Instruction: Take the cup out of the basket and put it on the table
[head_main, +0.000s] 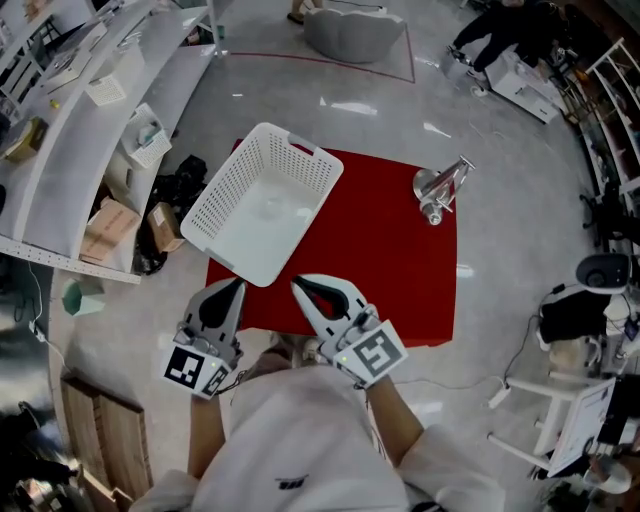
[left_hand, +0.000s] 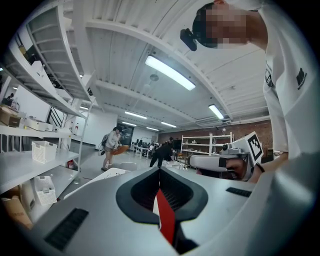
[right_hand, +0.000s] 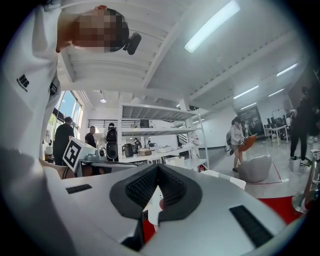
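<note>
Clearly, the metal cup (head_main: 440, 190) lies on the red desk (head_main: 400, 280), right of the white basket (head_main: 262, 200), not touching it. The left claw (head_main: 237, 287) and right claw (head_main: 298, 285) are both clenched on nothing, over the desk's near edge.

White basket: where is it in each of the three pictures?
Head view: white basket at centre, on the red table cover.
Left gripper view: its rim, left of centre, just below the middle.
Right gripper view: its white edge, just right of centre.
Shared landmark: the red table cover, also lower right in the right gripper view.
</note>
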